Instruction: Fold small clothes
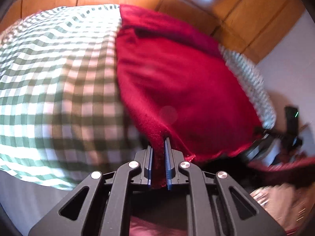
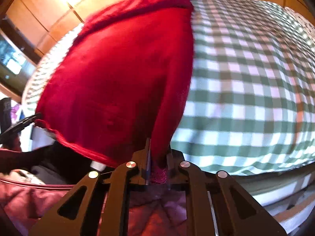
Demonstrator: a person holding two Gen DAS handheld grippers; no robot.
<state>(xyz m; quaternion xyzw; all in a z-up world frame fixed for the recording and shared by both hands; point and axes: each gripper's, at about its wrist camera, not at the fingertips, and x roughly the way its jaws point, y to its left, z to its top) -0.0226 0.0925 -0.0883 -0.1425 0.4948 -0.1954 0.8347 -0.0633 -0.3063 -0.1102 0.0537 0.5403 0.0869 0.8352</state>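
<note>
Both pinched tight rn: left hand-held gripper (image 1: pixel 158 153) and right hand-held gripper (image 2: pixel 157 157) each clamp a near corner of the red cloth (image 1: pixel 177 82), its far end draped on the checkered bed (image 1: pixel 55 74). Fold prob just starting, w/ most left, no finished crease visible.

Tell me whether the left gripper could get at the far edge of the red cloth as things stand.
Probably not: the left gripper is shut on the near edge of the red cloth, as is the right gripper. The far edge lies across the checked sheet; it must let go first.
</note>
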